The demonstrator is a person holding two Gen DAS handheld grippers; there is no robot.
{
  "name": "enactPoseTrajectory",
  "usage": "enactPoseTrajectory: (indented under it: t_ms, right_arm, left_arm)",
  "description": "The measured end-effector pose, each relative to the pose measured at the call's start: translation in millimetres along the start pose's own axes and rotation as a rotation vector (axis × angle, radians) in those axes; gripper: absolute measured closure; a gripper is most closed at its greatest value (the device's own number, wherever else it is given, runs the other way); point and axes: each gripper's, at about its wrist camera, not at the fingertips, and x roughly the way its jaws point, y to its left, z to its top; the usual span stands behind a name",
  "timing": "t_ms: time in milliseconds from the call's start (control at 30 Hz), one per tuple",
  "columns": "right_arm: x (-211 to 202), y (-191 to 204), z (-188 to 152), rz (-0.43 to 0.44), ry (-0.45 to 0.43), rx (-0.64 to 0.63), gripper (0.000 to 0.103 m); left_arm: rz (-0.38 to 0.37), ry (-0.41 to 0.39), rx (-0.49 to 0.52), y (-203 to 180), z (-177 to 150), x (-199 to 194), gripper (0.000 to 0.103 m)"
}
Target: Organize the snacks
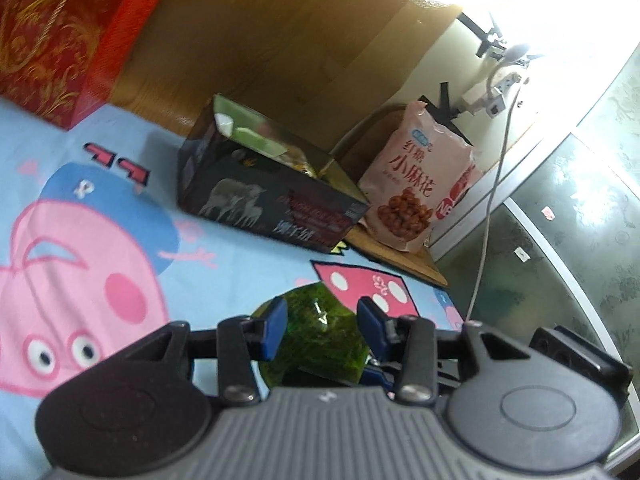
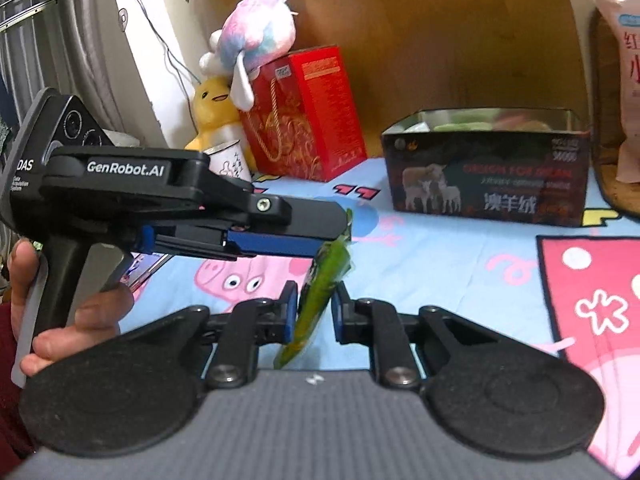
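Both tongs grip one green snack packet (image 2: 320, 300) above the cartoon bedsheet (image 2: 460, 264). The left tongs (image 1: 322, 330) clamp its flat face; the right tongs (image 2: 314, 318) pinch its lower edge, packet standing on edge. At one o'clock from the packet sits the open dark box (image 2: 488, 172), with a pink snack bag (image 1: 420, 184) beside it.
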Motion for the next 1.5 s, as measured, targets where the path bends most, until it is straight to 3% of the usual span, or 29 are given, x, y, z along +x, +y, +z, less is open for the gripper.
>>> enactPoseTrajectory:
  t_ms: [200,400,467,567,700,933,1133,1233,1400,1500]
  right_arm:
    - [-3,-14,17,-0.041,-0.047,-0.010,0.083]
    - [10,-36,70,-0.143,-0.166,-0.103,0.084]
    - [24,-48,91,-0.184,-0.205,-0.133,0.080]
    - [46,-74,110,-0.274,-0.213,-0.123,0.073]
    - [41,-96,102,-0.292,-0.244,-0.047,0.060]
    - [4,-97,57,-0.277,-0.242,0.056,0.060]
    - [-33,-77,8,-0.257,-0.197,0.092,0.060]
    - [-37,-67,0,-0.283,-0.174,0.068,0.060]
    - [-48,-73,9,-0.306,-0.200,0.096,0.057]
    - [-48,-88,22,-0.313,-0.239,0.128,0.048]
  left_arm:
    - [-0.011,-0.014,0.056,-17,28,20,0.064]
    - [-0.005,-0.112,0.130,-36,98,55,0.061]
    - [0.030,-0.141,0.140,-37,121,72,0.055]
    - [0.104,-0.138,0.108,-25,136,93,0.055]
    - [0.114,-0.107,0.063,-5,126,97,0.055]
    - [0.094,-0.068,0.033,5,89,68,0.055]
    - [0.092,0.016,0.068,0,37,47,0.053]
    - [0.118,0.042,0.069,2,22,45,0.053]
    - [0.166,0.024,0.006,13,31,37,0.052]
    - [0.223,-0.046,-0.041,23,53,27,0.038]
